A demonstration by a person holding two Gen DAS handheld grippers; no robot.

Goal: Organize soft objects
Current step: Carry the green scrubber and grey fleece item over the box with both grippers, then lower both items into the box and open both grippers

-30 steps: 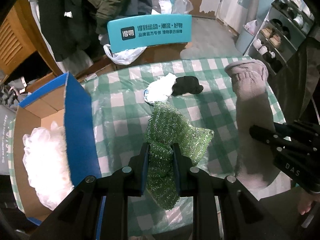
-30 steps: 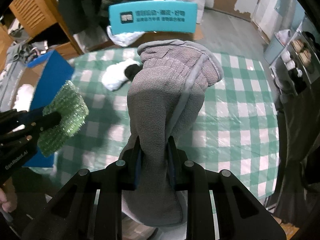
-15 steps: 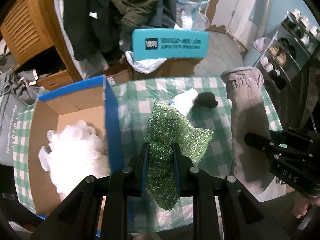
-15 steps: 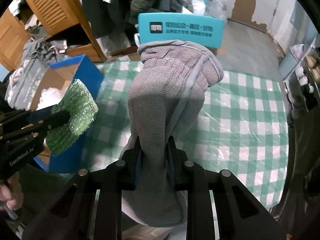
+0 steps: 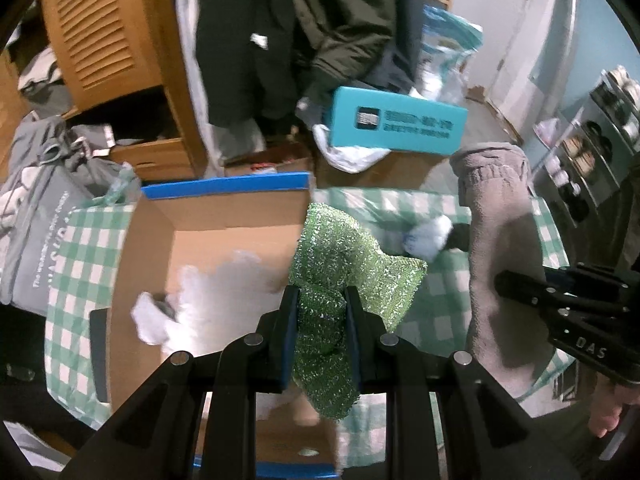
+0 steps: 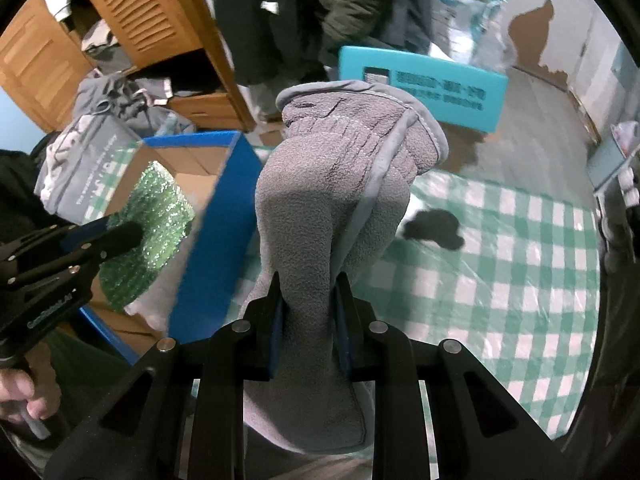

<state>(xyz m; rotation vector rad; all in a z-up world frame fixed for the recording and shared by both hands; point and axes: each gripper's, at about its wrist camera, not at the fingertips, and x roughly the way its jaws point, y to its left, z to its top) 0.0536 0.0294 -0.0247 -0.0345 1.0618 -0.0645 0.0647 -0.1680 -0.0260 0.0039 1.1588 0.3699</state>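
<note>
My left gripper is shut on a sparkly green scouring cloth, held in the air at the right wall of an open cardboard box with blue sides. White stuffing lies inside the box. My right gripper is shut on a grey fleece glove, cuff up, held above the green-checked tablecloth just right of the box. The glove and the right gripper show at the right of the left wrist view. The cloth and left gripper show at the left of the right wrist view.
A white soft lump and a black one lie on the tablecloth behind the glove. A teal box stands beyond the table. Hanging coats, a wooden cabinet, a grey bag and a shoe rack surround the table.
Both grippers have moved left and risen with their loads. The box has slid from the far left to under the left gripper. Neither grip has altered.
</note>
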